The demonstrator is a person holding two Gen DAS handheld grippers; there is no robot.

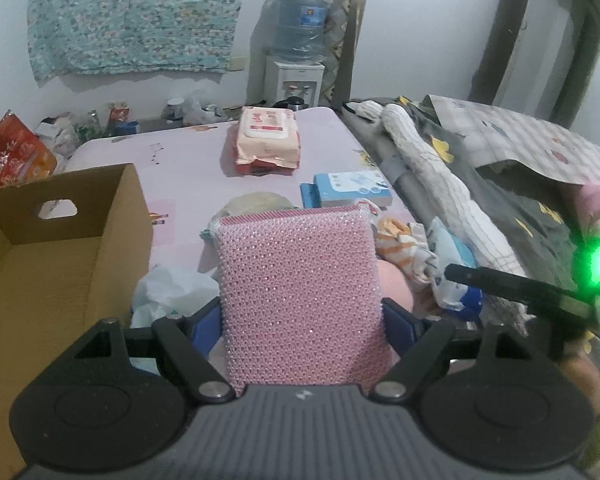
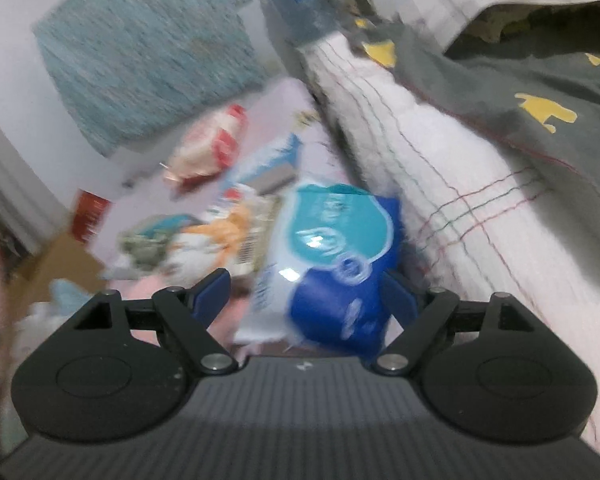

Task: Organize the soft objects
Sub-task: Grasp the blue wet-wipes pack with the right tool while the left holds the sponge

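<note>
1. The left gripper point(image 1: 302, 316) holds a pink scrubbing sponge point(image 1: 300, 288) upright; its blue fingers point(image 1: 206, 326) press on the sponge's two sides, closed on it.
2. The sponge hangs above the bed point(image 1: 188, 160), with the open cardboard box point(image 1: 60, 248) just to its left.
3. The box has a handle cut-out in its far wall, and its inside looks bare where it can be seen.
4. Beyond the sponge, further up the bed, lies a peach and red pack of wipes point(image 1: 267, 140).
5. Between that pack and the sponge, to the right, sits a small blue and white box point(image 1: 350, 190).
6. Right of the sponge lies a heap of small cloths in orange, white and blue point(image 1: 416, 254), and past it a rolled white checked blanket point(image 1: 432, 172) and a grey quilt with yellow shapes point(image 1: 520, 208).
7. A crumpled white plastic bag point(image 1: 172, 290) lies between the cardboard box and the sponge.
8. The right gripper point(image 2: 306, 300) has a blue and white pack of wipes point(image 2: 332, 256) between its fingers point(image 2: 210, 294). The right finger is against the pack's edge and the left finger stands clear of it. The view is blurred, and I cannot tell whether the pack is gripped.
9. In the right wrist view this pack sits beside the white checked blanket point(image 2: 440, 168), with the cloth heap point(image 2: 204, 240) to its left.
</note>
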